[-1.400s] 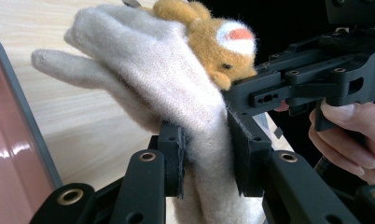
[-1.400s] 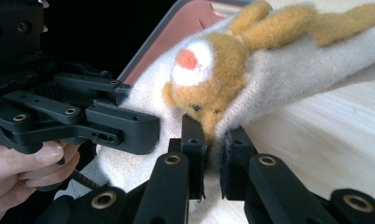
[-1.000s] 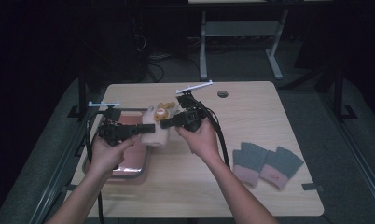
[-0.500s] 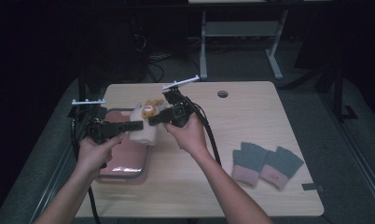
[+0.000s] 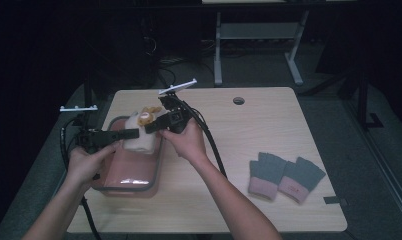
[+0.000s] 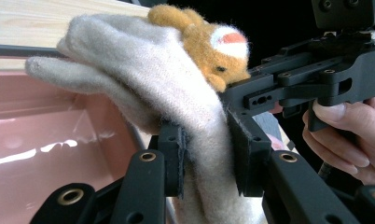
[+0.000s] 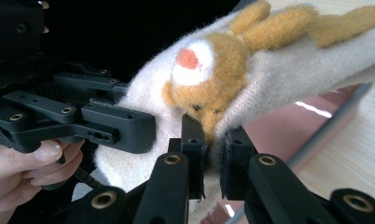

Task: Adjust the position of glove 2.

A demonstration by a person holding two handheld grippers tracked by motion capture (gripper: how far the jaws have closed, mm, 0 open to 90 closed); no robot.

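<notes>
Above the pink bin (image 5: 131,182), both my grippers clamp the cream glove with its orange animal patch (image 5: 139,137), left gripper (image 6: 206,156) mid-cuff, right gripper (image 7: 212,163) under the patch; I should lower them level, releasing together.

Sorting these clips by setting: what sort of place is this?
Probably a lab or workshop set up for recording, not a home: a lone light wooden table, a grey metal frame stand behind it on dark floor, and cabled hand-held grippers.
</notes>
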